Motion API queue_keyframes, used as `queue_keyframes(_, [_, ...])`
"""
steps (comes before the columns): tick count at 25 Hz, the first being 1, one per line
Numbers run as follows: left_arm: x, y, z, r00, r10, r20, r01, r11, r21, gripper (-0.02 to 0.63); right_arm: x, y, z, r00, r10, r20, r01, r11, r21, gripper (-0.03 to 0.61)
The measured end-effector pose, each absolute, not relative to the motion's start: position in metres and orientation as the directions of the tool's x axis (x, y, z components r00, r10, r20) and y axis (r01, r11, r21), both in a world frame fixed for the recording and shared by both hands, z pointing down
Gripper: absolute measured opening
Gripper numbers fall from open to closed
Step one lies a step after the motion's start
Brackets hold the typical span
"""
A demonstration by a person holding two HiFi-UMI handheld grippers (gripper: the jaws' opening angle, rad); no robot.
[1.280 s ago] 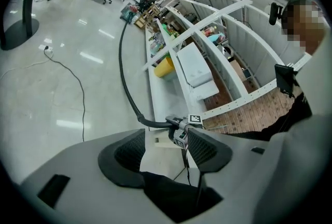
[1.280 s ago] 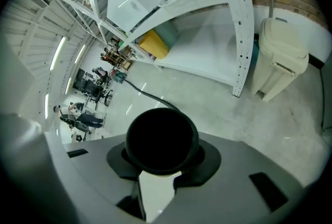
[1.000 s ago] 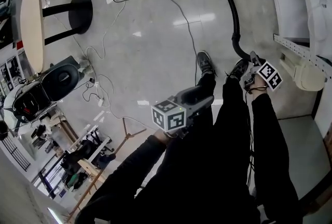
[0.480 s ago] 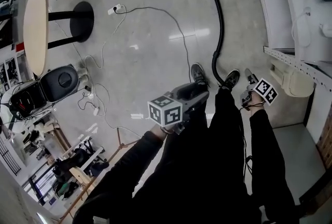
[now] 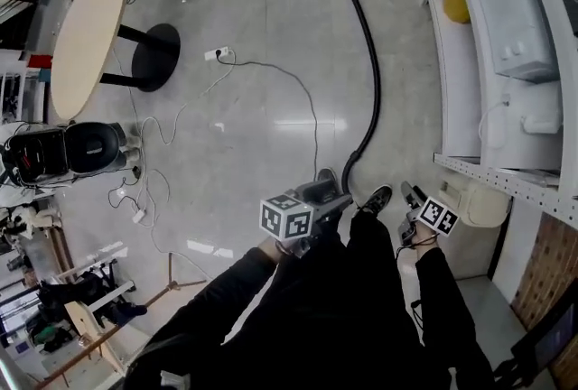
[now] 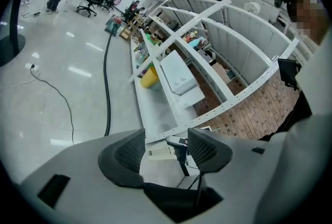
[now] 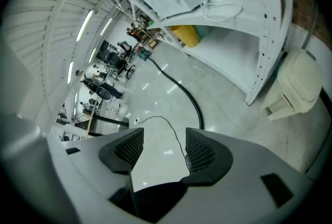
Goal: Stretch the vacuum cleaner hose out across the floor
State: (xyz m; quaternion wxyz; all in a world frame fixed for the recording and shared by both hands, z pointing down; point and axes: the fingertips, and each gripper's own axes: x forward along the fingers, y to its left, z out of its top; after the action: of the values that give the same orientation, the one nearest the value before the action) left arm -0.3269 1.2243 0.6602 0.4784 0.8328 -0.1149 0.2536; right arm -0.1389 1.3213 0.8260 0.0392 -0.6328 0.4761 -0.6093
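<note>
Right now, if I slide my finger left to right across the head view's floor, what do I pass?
Beige oval tabletop → black round table foot → white plug block on a thin cable → long black vacuum cleaner hose → white metal shelves.

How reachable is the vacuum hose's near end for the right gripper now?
Probably yes: the right gripper, jaws just opened, holds nothing, and the hose end lies on the floor ahead of it, nothing between. It must reach down.
</note>
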Motion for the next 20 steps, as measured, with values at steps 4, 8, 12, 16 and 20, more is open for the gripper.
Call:
queue_keyframes(4, [-0.336, 1.197, 0.633, 0.863, 0.005, 0.504, -0.426, -0.528, 0.735, 0.270, -0.157, 1.293, 0.767, -0.253, -0.654, 0.713, -0.650, -0.431, -0.626, 0.252])
queue_keyframes(8, [-0.348, 1.176, 0.617, 0.874, -0.027, 0.486, -0.418, -0.551, 0.722, 0.270, -0.167, 1.269, 0.706, -0.246, -0.693, 0.678, -0.715, -0.342, -0.610, 0.192])
queue_keyframes(12, [-0.356, 1.169, 0.607, 0.881, -0.021, 0.472, -0.386, -0.610, 0.692, 0.270, -0.178, 1.259, 0.650, -0.231, -0.731, 0.642, -0.764, -0.272, -0.584, 0.123])
queue_keyframes(16, [-0.368, 1.160, 0.604, 0.887, -0.043, 0.459, -0.380, -0.632, 0.676, 0.270, -0.201, 1.242, 0.622, -0.259, -0.732, 0.630, -0.816, -0.183, -0.548, 0.052])
queue_keyframes(20, [-0.389, 1.156, 0.604, 0.878, -0.080, 0.472, -0.414, -0.623, 0.664, 0.270, -0.237, 1.209, 0.607, -0.355, -0.713, 0.605, -0.855, -0.015, -0.519, 0.031])
